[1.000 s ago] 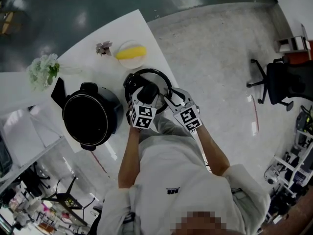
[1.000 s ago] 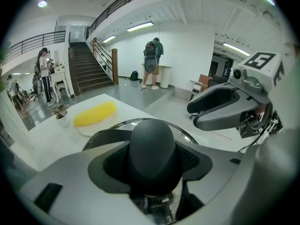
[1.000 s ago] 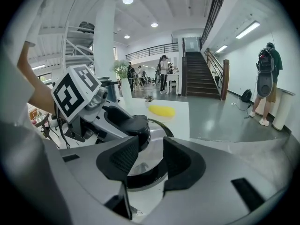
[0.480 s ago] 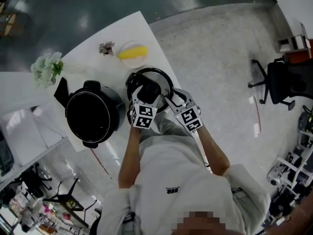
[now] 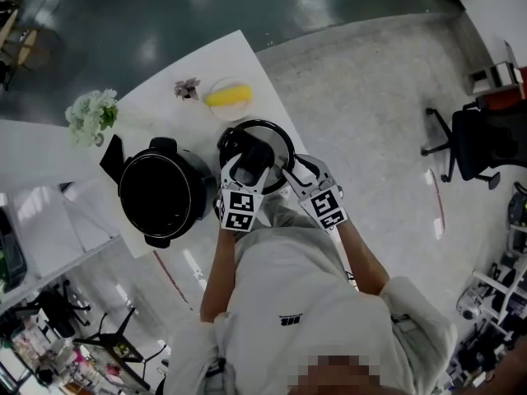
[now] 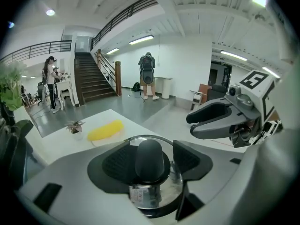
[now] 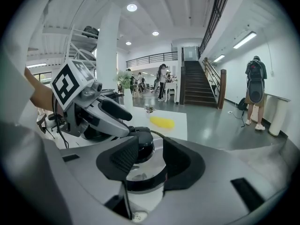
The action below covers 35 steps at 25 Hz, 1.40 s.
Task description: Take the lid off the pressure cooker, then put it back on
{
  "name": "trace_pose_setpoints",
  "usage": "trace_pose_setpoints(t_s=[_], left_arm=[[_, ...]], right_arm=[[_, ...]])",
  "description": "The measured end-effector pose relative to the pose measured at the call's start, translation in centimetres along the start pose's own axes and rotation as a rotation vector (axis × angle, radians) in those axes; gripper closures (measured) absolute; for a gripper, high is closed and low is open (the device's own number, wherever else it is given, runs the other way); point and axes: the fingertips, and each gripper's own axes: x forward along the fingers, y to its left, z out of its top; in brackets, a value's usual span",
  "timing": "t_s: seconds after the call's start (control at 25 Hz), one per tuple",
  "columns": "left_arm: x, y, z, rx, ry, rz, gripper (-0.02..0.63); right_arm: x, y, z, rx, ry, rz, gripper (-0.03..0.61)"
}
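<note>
Head view shows the lid (image 5: 277, 133) already off, on the white table (image 5: 165, 115) just to the right of the open pot (image 5: 160, 194); whether it has cleared the tabletop I cannot tell. I judge the step in hand to be the pick-up that starts the return.

Left gripper (image 6: 151, 159) has the lid's black knob (image 6: 149, 151) between its jaws; they have just been closing, yet a sliver of shiny lid shows between the knob and the right-hand pad, so the grip looks not quite made. Right gripper (image 7: 151, 162) has its jaws apart over the lid's near edge, with glass and rim showing between them and nothing pinched.

Next, I think, the left jaws must bite firmly on the knob; then the lid needs carrying level to the left and lowering square onto the pot's rim.

Both forearms reach out side by side from the body; both grippers slant forward and down, marker cubes uppermost.
</note>
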Motion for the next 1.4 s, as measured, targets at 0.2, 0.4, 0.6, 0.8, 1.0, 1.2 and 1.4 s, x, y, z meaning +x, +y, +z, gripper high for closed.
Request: trace_pose_setpoints(t_s=[0.2,0.4,0.6,0.8,1.0,1.2,1.4], left_arm=[[-1.1,-0.1,0.1,0.006,-0.001,0.003,0.316],[-1.1,-0.1,-0.1,0.009,0.007,0.006,0.316],[-0.6,0.0,-0.4,0.005,0.026,0.0,0.316],[0.3,0.0,-0.8,0.001,0.053,-0.013,0.316],[1.6,0.3,-1.4,0.0,0.09,-0.018,0.314],[3.3,0.5,-2.3,0.006,0.136,-0.028,0.31],[4.5,0.7,-3.0,0.002,0.173,-0.036,0.291]], right_arm=[[-0.8,-0.1,0.3,-0.001,-0.013,-0.012,0.414],[-0.9,-0.1,0.2,0.003,-0.013,-0.012,0.414],[-0.5,-0.1,0.1,0.003,-0.007,-0.005,0.414],[0.1,-0.4,0.0,0.005,0.007,0.0,0.414],[0.8,-0.8,-0.3,0.011,0.022,0.006,0.414],[1.5,-1.1,-0.9,0.016,0.04,0.013,0.414],[2.1,-1.1,-1.1,0.022,0.054,0.024,0.414]])
